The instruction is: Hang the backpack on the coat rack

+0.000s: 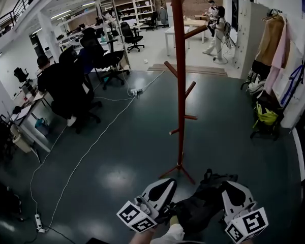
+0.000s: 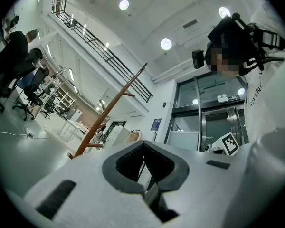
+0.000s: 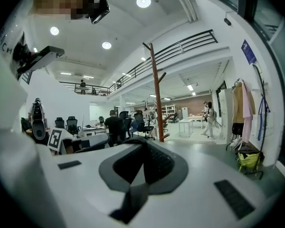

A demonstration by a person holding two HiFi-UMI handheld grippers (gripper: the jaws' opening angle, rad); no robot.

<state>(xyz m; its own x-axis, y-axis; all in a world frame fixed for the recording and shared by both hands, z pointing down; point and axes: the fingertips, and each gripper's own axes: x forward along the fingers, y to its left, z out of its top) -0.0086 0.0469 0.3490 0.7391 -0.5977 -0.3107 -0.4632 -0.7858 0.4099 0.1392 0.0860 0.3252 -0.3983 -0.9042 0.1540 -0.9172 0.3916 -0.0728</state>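
The red-brown wooden coat rack (image 1: pixel 179 85) stands upright on the grey floor just ahead, its pegs bare. Below it, at the bottom of the head view, the black backpack (image 1: pixel 202 203) hangs low between my two grippers. My left gripper (image 1: pixel 160 193) is on its left side and my right gripper (image 1: pixel 235 197) on its right. In the left gripper view the left gripper (image 2: pixel 143 167) is shut on a dark strap (image 2: pixel 154 199), with the rack (image 2: pixel 109 113) slanting beyond. The right gripper (image 3: pixel 143 167) is likewise shut on a strap (image 3: pixel 129 202), and the rack (image 3: pixel 156 99) stands ahead.
Seated people and office chairs (image 1: pixel 66 88) crowd the desks at left. White cables (image 1: pixel 81 156) and a power strip (image 1: pixel 39 221) lie on the floor. Coats (image 1: pixel 274 44) hang at right above a yellow-green bag (image 1: pixel 267 117). A person (image 1: pixel 217 32) walks far behind.
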